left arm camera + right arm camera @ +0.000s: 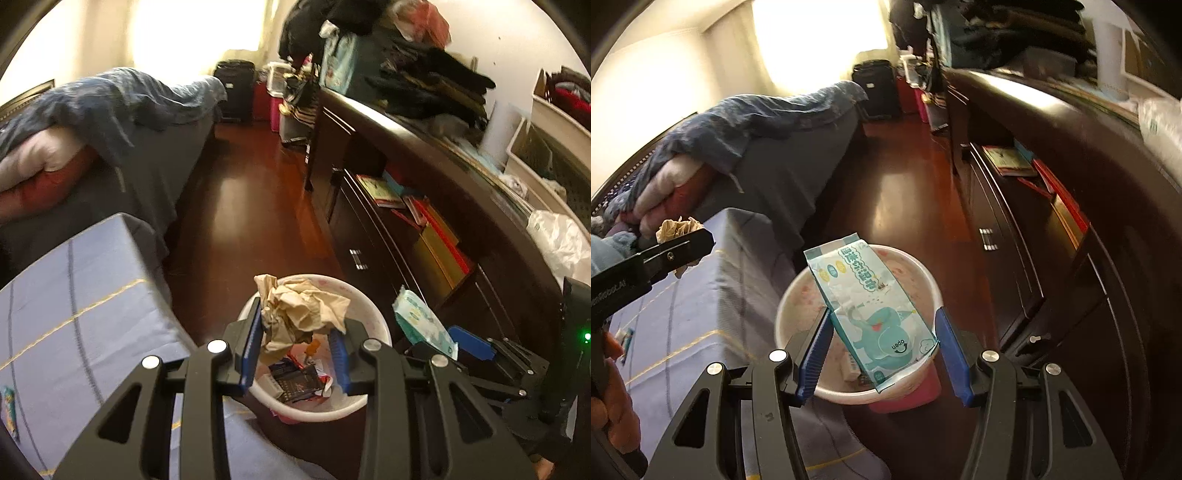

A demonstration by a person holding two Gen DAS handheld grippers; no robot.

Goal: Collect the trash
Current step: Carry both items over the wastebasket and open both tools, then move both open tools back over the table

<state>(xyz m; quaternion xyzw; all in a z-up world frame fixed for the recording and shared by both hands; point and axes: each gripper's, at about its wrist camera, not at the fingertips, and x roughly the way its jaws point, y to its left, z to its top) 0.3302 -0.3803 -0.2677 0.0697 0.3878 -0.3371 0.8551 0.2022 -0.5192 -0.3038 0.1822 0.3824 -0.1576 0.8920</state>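
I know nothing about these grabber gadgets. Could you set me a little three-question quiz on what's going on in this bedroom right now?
1. True or false: the bin is empty.
2. What does the left gripper hold?
A. a book
B. crumpled brown paper
C. a sock
3. Fill in: the right gripper holds a wipes ____ above the bin.

Key
1. False: wrappers already lie inside it.
2. B: the crumpled paper sits between its fingers, over the bin.
3. Pack: the wipes pack, printed with an elephant, is pinched between the blue fingers.
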